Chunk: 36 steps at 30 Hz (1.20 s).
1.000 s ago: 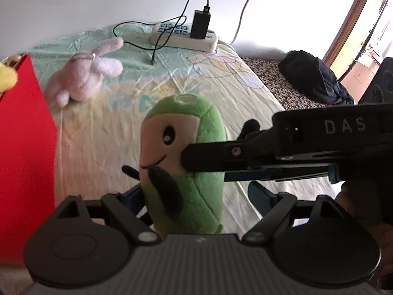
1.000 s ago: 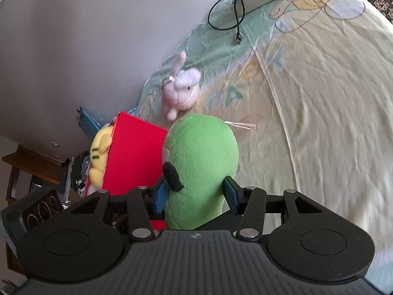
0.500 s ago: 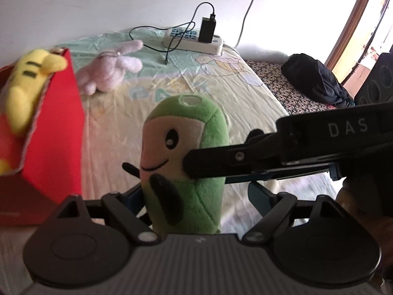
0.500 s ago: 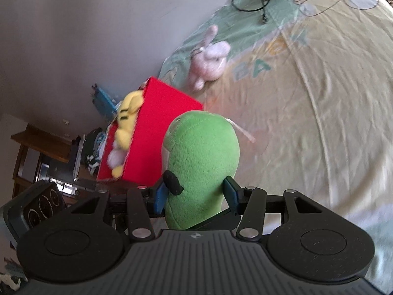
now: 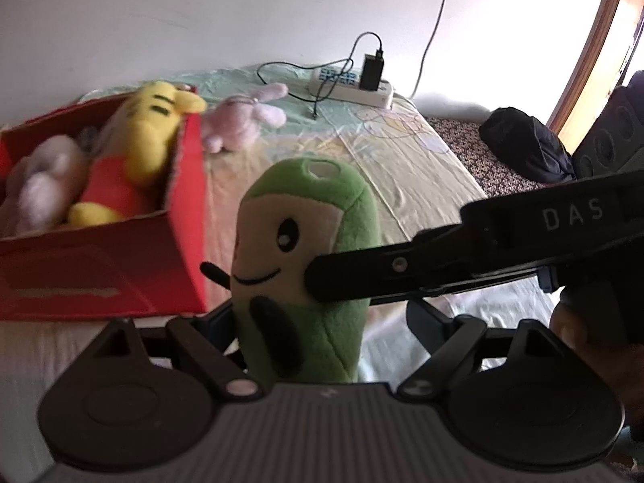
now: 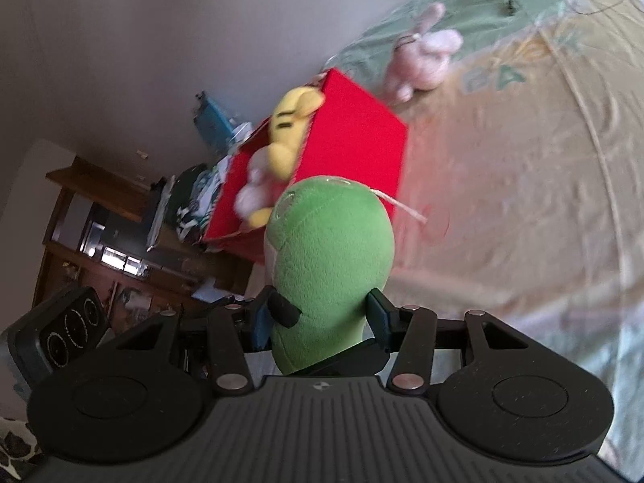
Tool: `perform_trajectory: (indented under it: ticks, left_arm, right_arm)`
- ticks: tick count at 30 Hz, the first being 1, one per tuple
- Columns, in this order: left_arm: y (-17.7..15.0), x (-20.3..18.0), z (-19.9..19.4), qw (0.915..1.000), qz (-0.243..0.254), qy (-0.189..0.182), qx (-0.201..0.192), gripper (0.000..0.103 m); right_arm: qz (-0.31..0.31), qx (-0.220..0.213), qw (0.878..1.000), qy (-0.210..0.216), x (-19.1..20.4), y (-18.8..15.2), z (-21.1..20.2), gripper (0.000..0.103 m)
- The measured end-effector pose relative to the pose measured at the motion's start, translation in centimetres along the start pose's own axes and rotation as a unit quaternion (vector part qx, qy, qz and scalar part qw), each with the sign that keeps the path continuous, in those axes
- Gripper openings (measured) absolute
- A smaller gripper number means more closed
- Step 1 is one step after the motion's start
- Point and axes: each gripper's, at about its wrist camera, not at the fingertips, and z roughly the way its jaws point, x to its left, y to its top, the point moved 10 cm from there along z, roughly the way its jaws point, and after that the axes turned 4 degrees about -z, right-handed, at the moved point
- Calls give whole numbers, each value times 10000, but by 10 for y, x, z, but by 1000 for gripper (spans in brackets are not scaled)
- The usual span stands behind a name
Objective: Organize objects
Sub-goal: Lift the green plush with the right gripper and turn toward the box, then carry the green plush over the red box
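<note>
A green plush (image 5: 310, 265) stands upright between the left gripper (image 5: 322, 322) fingers (image 5: 422, 316), beside a red box (image 5: 120, 265).

Daylit and soft — glare blooms at the doorway (image 5: 603, 40), motion blur throughout, fisheye-bent edges.

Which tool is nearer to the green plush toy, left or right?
Right. The right tool clamps the green plush toy from both sides. The left tool stands open around the toy, with a gap at its right finger.

Right tool (image 6: 320, 320) clamped, both fingers pressed into what it holds. Left tool (image 5: 318, 322) spread wide, its fingers apart. Right tool's arm crosses the left view from the right.
</note>
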Motion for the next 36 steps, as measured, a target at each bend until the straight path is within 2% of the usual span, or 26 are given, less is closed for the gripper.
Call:
perform_trajectory:
  ticks: [7,14,25,36]
  left_arm:
    - [11,23,-36,9992,50,-270,-289,86]
    - [28,59,-70,9973,229,-420,-553,85]
    - [44,120,-101,9946,356,-431,-874,86]
    - [83,180,-122,9902,367,-280,-1316,86]
  right_arm:
    - [-265,-261,9993,-13,40,1,9,51]
    - [-115,-566,9982,126,76,2,31,52]
    - [-363,-870,9954,158,129,12,73,52]
    - [-739,-1142,9903,296,170,50,115,52]
